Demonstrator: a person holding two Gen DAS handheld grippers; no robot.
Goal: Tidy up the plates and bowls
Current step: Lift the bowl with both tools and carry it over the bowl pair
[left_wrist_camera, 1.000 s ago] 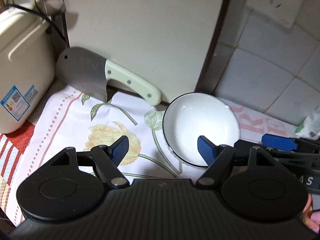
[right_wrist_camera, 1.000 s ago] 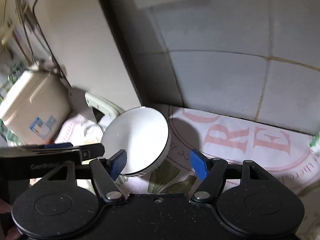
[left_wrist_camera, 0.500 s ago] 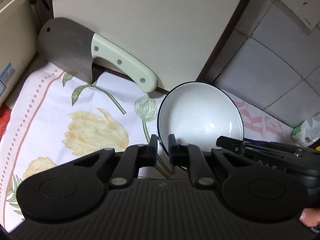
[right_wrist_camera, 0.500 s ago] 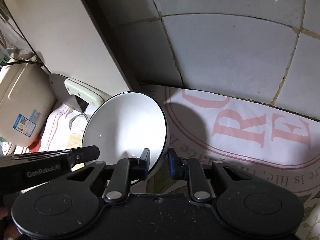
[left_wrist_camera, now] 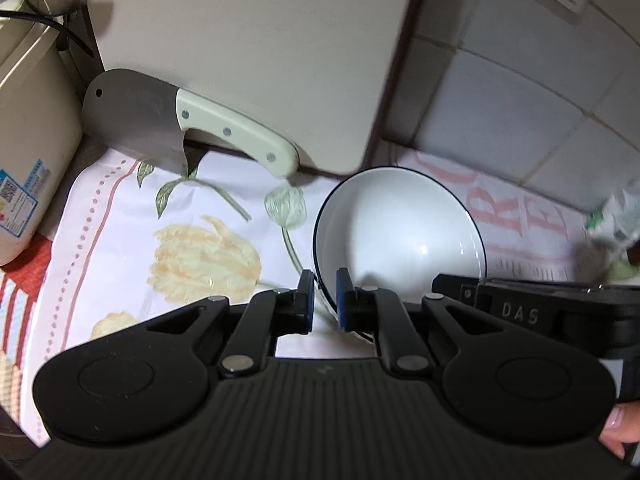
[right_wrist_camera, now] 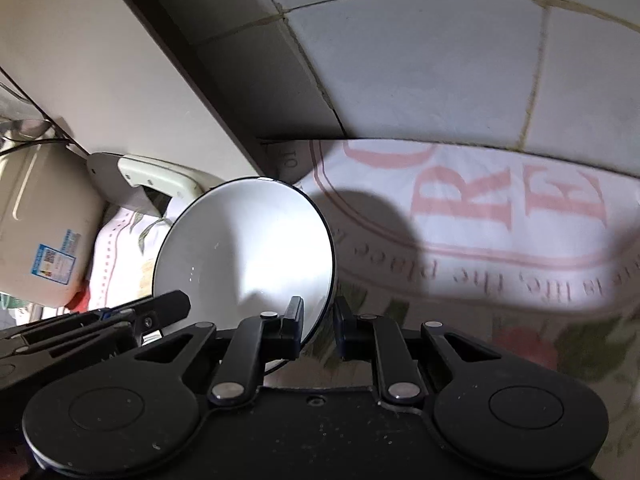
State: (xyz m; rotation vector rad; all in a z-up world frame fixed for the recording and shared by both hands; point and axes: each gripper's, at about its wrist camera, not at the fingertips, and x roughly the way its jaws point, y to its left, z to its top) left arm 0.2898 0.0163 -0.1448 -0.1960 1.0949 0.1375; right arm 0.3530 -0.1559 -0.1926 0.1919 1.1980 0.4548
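Near the tabletop's back edge, both tongs pinch the white bowl (left_wrist_camera: 400, 232) by opposite rims. Left tongs (left_wrist_camera: 322, 300) and right tongs (right_wrist_camera: 318, 330) are clamped tight, likely sharing its weight for a lift

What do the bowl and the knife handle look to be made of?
Bowl: likely glazed ceramic, glossy white with highlights and a thin dark rim line. Knife handle: probably matte cream plastic or resin, fixed with three metal rivets; material not certain.

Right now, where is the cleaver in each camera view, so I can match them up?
Left wrist view: the cleaver leans against the board at upper left, handle pointing right.
Right wrist view: the cleaver is small at mid-left, partly hidden behind the bowl's rim.
Shared landmark: the white bowl, just right of the cleaver in both.
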